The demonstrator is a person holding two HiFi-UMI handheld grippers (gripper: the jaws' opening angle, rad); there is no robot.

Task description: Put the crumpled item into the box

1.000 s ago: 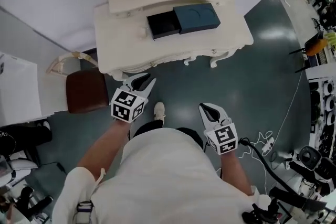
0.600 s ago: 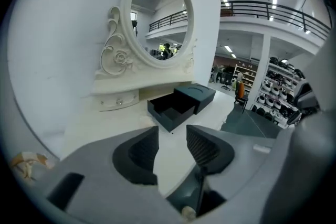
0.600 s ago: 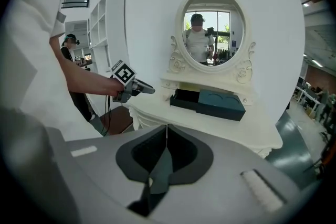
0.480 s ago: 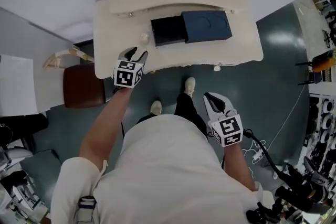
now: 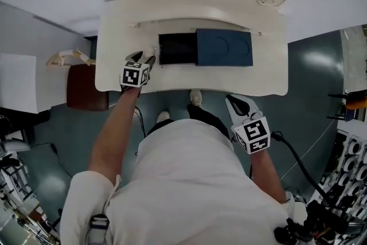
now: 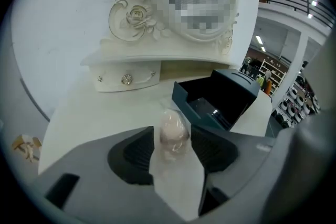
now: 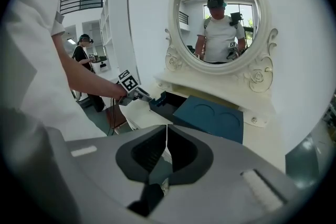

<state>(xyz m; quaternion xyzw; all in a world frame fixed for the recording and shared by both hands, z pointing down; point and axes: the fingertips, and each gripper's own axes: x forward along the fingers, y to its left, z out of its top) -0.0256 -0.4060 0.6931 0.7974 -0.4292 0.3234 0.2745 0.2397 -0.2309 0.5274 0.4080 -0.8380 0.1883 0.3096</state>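
The crumpled item [image 6: 173, 127], a small pale wad in clear wrap, lies on the white dressing table [image 5: 114, 74] just left of the dark box. The box's open black tray [image 5: 178, 49] has its blue lid [image 5: 225, 47] beside it on the right. My left gripper [image 5: 144, 58] is down at the item. Its jaws have just been opening and now stand open, the wad between the fingertips [image 6: 172, 136] with the pads apart from it. My right gripper [image 5: 237, 105] hangs shut and empty off the table's front edge, and its closed jaws [image 7: 167, 131] point towards the box [image 7: 210, 118].
An oval mirror [image 7: 219, 18] with an ornate frame rises behind the box, above a small drawer with crystal knobs [image 6: 126, 79]. A brown stool [image 5: 86, 88] stands left of the table. A black cable [image 5: 298, 163] runs over the floor at the right.
The person has stepped up to the table. My left gripper has gone forward and down onto the tabletop beside the box, and its jaws have opened. My right gripper has moved forward to the table's edge.
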